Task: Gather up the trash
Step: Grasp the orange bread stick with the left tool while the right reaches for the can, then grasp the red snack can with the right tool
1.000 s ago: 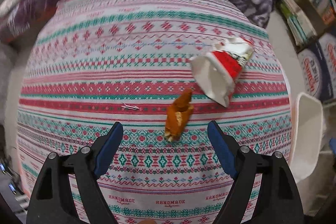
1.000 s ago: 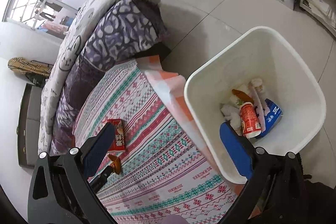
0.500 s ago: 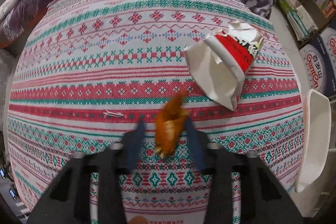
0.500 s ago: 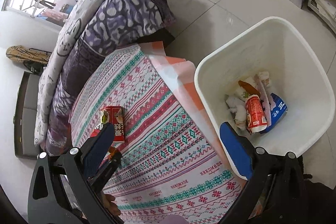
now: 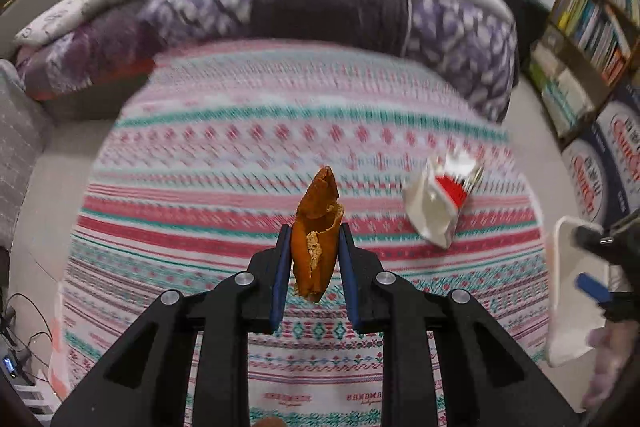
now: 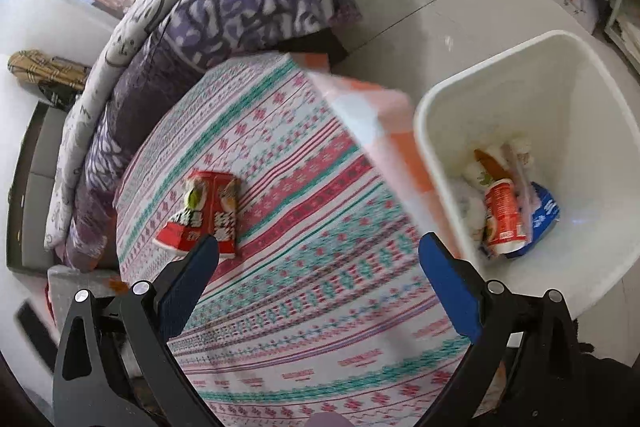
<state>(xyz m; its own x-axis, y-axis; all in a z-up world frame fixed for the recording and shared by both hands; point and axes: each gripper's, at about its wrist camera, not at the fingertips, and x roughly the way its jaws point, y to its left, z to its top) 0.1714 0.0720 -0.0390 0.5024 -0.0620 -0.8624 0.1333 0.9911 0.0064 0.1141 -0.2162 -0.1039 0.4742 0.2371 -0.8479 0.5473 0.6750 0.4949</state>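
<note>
left tool (image 5: 312, 259) clamped on orange peel (image 5: 316, 227) | peel's long axis upright, tip up | right tool (image 6: 318, 259) apart

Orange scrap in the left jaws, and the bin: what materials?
Orange scrap: looks like dried fruit peel, matte orange skin, pale pithy inside, curled stiff; not certain. Bin: apparently moulded plastic, smooth white walls with slight sheen, rounded corners.

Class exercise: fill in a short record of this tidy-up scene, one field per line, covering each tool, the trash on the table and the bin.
left tool: shut on the orange peel, held clear above the patterned tablecloth
right tool: open, nothing between its fingers
trash on table: red and white wrapper, lying flat
bin: white bin on the floor beside the table, some trash already inside
</note>
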